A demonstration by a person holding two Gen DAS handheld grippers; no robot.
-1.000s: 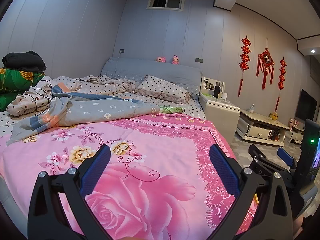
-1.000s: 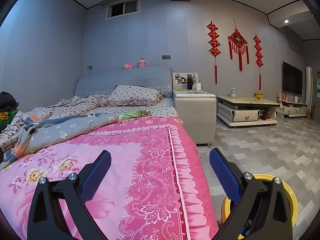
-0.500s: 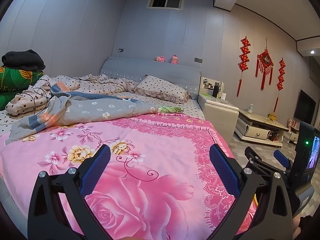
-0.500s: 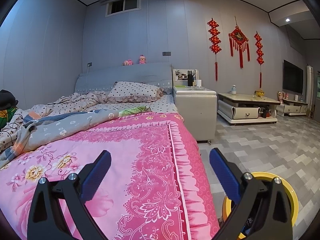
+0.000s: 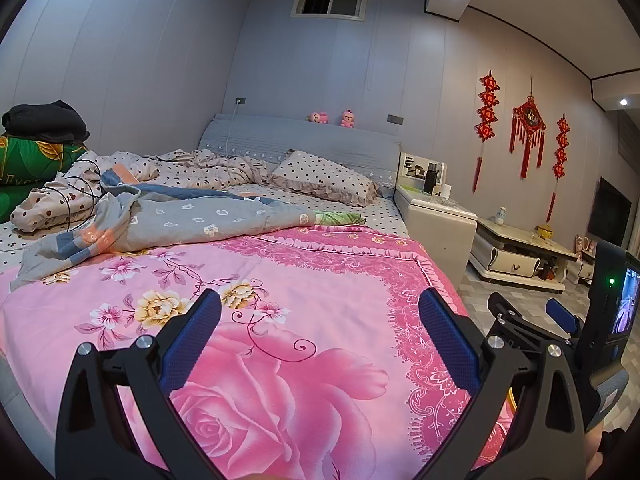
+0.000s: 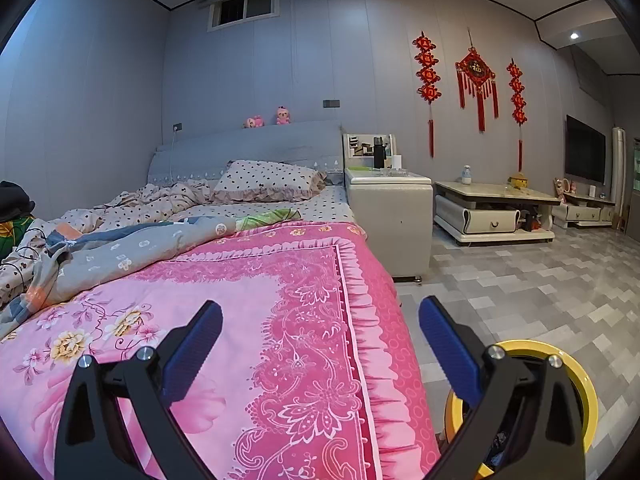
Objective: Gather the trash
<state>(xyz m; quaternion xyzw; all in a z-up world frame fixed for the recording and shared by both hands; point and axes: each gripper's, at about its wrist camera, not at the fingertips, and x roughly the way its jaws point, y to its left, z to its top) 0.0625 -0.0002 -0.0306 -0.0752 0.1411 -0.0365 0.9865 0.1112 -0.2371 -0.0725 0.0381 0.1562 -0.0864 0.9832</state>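
Note:
My left gripper point(image 5: 320, 304) hovers open over the pink floral bedspread point(image 5: 304, 280), with nothing between its blue pads. My right gripper point(image 6: 322, 308) is also open and empty, above the bed's right edge; in the left wrist view the right gripper point(image 5: 526, 306) shows at the far right. A yellow-rimmed trash bin point(image 6: 576, 368) stands on the floor beside the bed, partly hidden behind my right finger. A small green patterned patch point(image 5: 336, 218) lies where the grey quilt meets the pink cover; whether it is fabric or a wrapper I cannot tell.
A rumpled grey quilt point(image 5: 180, 224), a polka-dot duvet and a pillow point(image 5: 324, 178) cover the far half of the bed. A white nightstand point(image 6: 388, 216) with a dark bottle, then a low table point(image 6: 492, 208), line the right wall. Grey tiled floor point(image 6: 520, 280) spreads rightward.
Both views have drifted slightly, with the bed sitting a little lower and closer. In the left wrist view the right gripper has shifted a bit to the left. Both grippers stay open.

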